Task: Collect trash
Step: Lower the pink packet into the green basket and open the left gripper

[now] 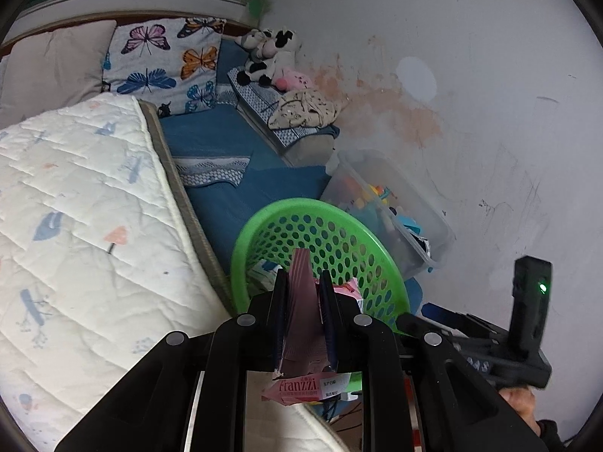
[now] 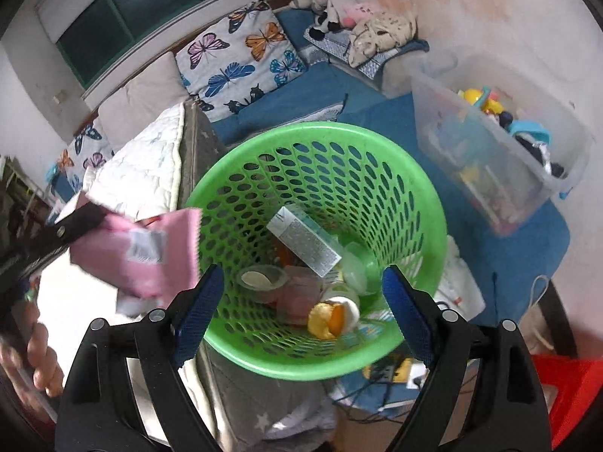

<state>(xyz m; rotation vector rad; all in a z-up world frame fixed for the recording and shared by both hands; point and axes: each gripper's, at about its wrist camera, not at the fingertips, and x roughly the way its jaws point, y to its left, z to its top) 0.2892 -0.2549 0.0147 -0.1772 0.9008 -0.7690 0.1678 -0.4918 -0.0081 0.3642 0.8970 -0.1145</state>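
Left wrist view: left tool (image 1: 303, 282) clenched on a pink wrapper (image 1: 299, 312) above the green basket (image 1: 264, 226) beside the bed (image 1: 75, 207), right wrist view: right tool (image 2: 301, 282) released and empty over the basket (image 2: 426, 203), wrapper (image 2: 147, 252) at its left rim, trash inside.

From my remote seat: a glossy pink plastic-film wrapper (image 1: 301, 301), creased, sits between my left gripper (image 1: 303, 282)'s matt black plastic jaws. At centre, the green basket (image 2: 414, 203) looks like smooth moulded plastic, perforated all round. Lower in the frame, the right gripper (image 2: 301, 293)'s pads (image 2: 409, 312) show rough, textured blue. At left, a quilted white cloth mattress (image 1: 83, 203); upper right, a translucent plastic bin (image 2: 490, 165) against a matt, stained wall (image 1: 452, 56).
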